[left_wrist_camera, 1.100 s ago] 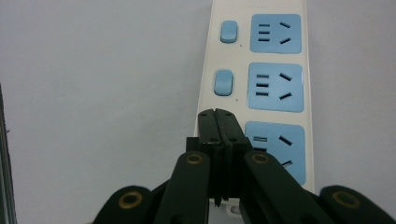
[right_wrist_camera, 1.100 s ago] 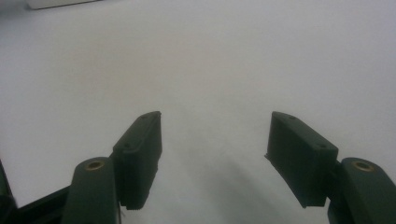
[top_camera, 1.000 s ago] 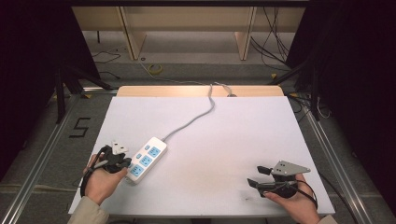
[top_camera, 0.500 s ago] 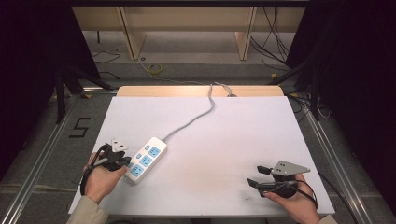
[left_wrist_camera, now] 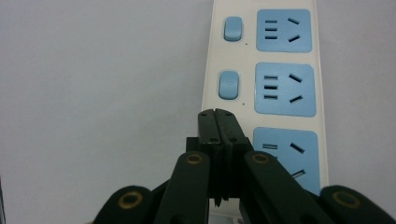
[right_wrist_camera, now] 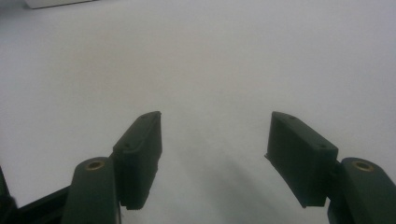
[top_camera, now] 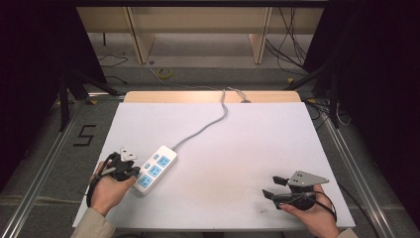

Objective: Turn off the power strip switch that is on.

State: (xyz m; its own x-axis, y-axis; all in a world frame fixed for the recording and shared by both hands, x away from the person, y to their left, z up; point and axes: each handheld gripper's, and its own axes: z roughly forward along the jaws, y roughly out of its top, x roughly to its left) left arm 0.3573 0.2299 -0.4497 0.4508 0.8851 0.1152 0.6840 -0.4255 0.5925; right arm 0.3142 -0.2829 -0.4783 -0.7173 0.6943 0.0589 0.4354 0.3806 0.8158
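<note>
In the lower left of the high view we hold the left gripper (top_camera: 130, 171) at the near end of the white power strip (top_camera: 154, 169), which lies on the white surface (top_camera: 237, 148) with its grey cord (top_camera: 208, 126) running toward the upper middle of the frame. In the left gripper view our jaws are pressed together with nothing between them, their tips over the strip beside its lowest blue socket (left_wrist_camera: 292, 158), just below a blue switch (left_wrist_camera: 228, 85). In the lower right, the right gripper (top_camera: 270, 187) rests well apart from the strip, jaws spread wide over bare surface.
</note>
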